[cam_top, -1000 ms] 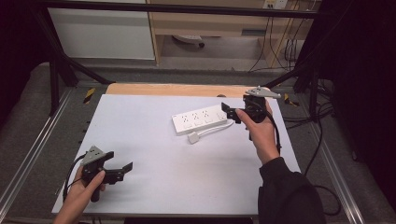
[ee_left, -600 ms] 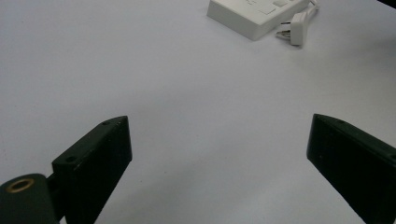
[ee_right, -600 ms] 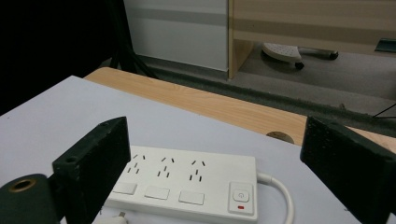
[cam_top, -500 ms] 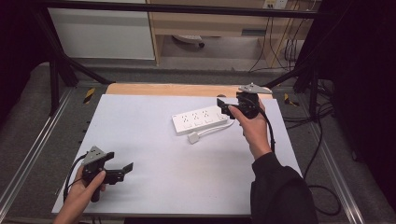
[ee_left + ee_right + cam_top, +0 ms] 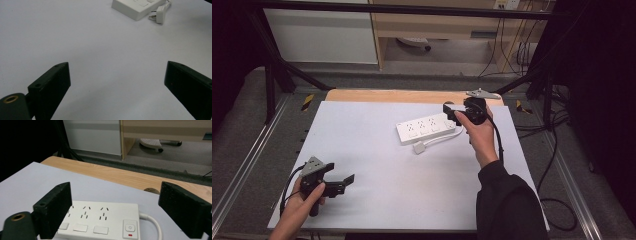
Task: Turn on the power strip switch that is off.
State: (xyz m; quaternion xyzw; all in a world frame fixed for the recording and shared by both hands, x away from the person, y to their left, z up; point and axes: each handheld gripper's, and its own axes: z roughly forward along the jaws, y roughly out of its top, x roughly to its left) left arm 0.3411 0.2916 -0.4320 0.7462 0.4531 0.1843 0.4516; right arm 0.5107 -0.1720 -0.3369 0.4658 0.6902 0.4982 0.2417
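A white power strip (image 5: 427, 127) lies on the white tabletop (image 5: 377, 150) right of centre, its cord looping to a white plug (image 5: 418, 148) just in front of it. My right gripper (image 5: 451, 112) hovers at the strip's right end, jaws open around nothing. In the right gripper view the power strip (image 5: 105, 220) sits low between the open jaws of that gripper (image 5: 115, 195), switch and red light towards the right. My left gripper (image 5: 341, 172) rests open near the front left corner. In the left gripper view, this gripper (image 5: 117, 82) faces bare table, with the power strip (image 5: 137, 7) and plug (image 5: 157, 16) far off.
A strip of bare wood (image 5: 412, 96) runs along the table's far edge. Beyond it are a white cabinet (image 5: 322, 35), a wooden shelf unit and a chair base (image 5: 152, 143). Cables (image 5: 557, 145) hang at the right, and metal rails (image 5: 242, 170) flank the table.
My right gripper has moved away from the person and slightly left, over the strip's right end. The left gripper has stayed still.
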